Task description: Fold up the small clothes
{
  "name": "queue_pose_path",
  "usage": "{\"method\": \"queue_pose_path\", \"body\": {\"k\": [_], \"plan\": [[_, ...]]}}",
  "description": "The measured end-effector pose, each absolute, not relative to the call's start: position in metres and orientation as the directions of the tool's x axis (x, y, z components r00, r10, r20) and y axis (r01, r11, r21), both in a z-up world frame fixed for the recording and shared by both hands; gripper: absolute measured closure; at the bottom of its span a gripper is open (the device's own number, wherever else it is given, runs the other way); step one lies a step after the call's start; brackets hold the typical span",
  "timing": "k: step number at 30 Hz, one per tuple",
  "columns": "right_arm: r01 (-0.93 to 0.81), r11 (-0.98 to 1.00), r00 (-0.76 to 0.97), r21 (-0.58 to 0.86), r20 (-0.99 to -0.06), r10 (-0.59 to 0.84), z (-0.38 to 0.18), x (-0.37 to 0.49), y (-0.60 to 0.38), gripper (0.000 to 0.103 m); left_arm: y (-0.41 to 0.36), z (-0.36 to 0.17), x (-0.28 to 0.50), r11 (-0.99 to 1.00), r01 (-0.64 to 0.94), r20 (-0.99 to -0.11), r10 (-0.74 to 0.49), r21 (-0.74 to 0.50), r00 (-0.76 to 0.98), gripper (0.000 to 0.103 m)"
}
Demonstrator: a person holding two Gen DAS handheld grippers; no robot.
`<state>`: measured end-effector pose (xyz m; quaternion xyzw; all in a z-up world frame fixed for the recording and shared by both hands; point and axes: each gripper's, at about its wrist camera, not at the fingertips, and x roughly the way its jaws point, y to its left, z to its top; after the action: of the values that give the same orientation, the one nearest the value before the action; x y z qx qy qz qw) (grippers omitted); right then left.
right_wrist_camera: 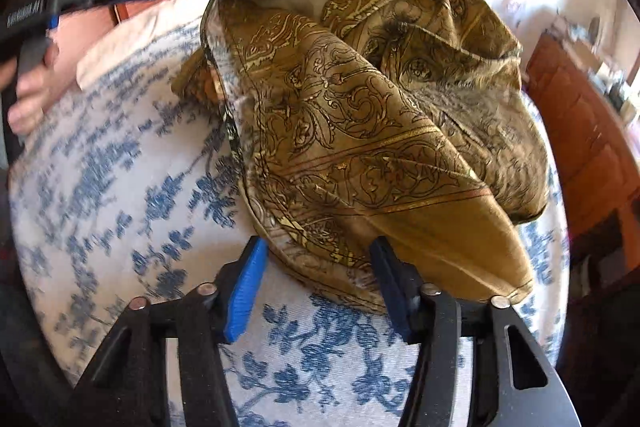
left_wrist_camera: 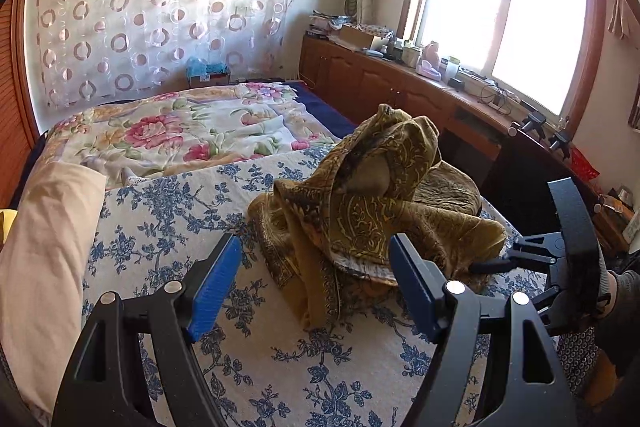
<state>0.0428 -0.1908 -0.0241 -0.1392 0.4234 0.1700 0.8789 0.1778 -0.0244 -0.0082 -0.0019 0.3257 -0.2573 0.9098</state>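
Scarf (right_wrist_camera: pixel 360 107) sits heaped on the bed (left_wrist_camera: pixel 280 367), right gripper (right_wrist_camera: pixel 316 287) with jaws part-open around its near hem, not yet pinching, left gripper (left_wrist_camera: pixel 316 287) wide and empty just short, so slippery layers could bunch or slide free.

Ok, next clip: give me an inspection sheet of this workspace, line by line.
Surface: blue floral bedspread, flat.
Job's things: olive-gold patterned scarf in a crumpled heap, unfolded.
Clutter: white pillow at bedspread edge; floral blanket behind.
Grippers: left tool open, short of the heap; right tool open around the scarf's near edge, pads not pressing.
Cables: loose cords on the window counter.
Surroundings: wooden cabinets, bright window, patterned curtain.
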Motion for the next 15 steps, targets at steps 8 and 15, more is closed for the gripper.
{"method": "queue_pose_path", "body": {"k": [8,15], "plan": [[-0.417,0.894,0.654,-0.161,-0.736,0.173,0.006,0.041,-0.201,0.097,-0.023,-0.013,0.183,0.871,0.463,-0.606,-0.461,-0.166,0.649,0.026],[-0.293,0.942,0.807,-0.165,-0.571,0.151,0.081,0.085,-0.243,0.097,-0.029,-0.018,0.204,0.879,0.451,-0.626,-0.440,-0.154,0.644,0.026]]}}
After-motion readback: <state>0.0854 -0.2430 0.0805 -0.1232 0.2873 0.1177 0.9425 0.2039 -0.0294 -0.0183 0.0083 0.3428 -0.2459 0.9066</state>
